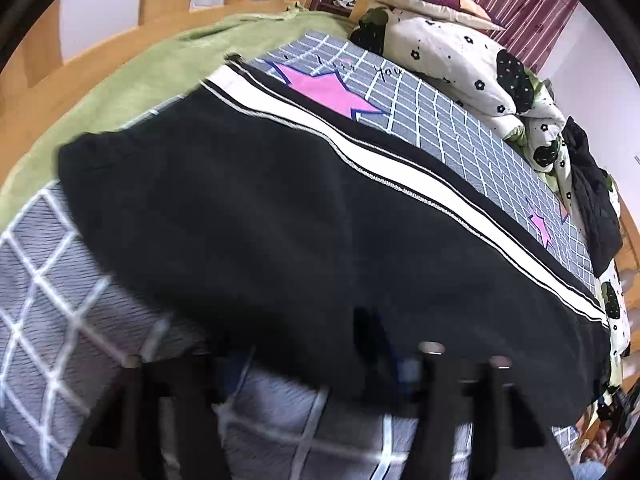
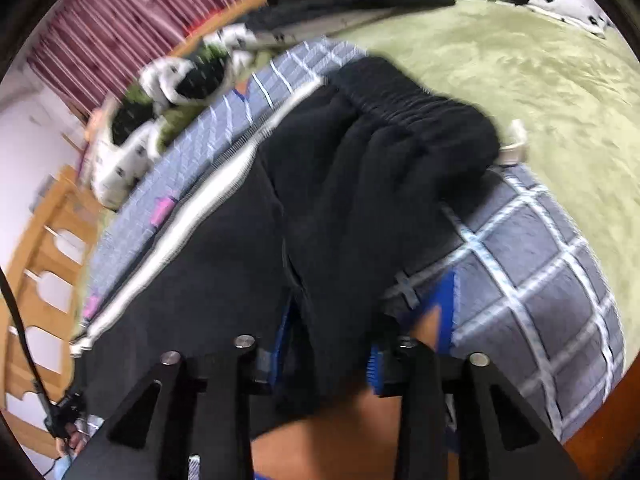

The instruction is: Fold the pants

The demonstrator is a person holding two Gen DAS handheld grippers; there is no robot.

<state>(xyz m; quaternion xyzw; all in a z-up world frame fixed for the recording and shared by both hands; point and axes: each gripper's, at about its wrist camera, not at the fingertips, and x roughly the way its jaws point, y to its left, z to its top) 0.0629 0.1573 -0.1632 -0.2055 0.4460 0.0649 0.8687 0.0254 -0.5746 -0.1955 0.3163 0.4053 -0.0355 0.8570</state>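
Black pants (image 1: pixel 260 220) with a white side stripe (image 1: pixel 400 168) lie lengthwise across the grey checked bed sheet (image 1: pixel 440 120). My left gripper (image 1: pixel 312 360) stands open at their near edge; the sheet shows between its blurred fingers. In the right wrist view the pants (image 2: pixel 340 184) are bunched, their elastic waistband (image 2: pixel 420 104) at the far end. A fold of black cloth runs between the blue pads (image 2: pixel 374 368) of my right gripper (image 2: pixel 328 356), whose jaws stand apart and loose around it.
A green blanket (image 1: pixel 140 80) lies along the far side of the sheet. A floral quilt (image 1: pixel 452 52) and a dark garment (image 1: pixel 592 200) are piled along the bed's edge. The wooden bed frame (image 2: pixel 44 240) and a striped curtain (image 2: pixel 120 20) stand behind.
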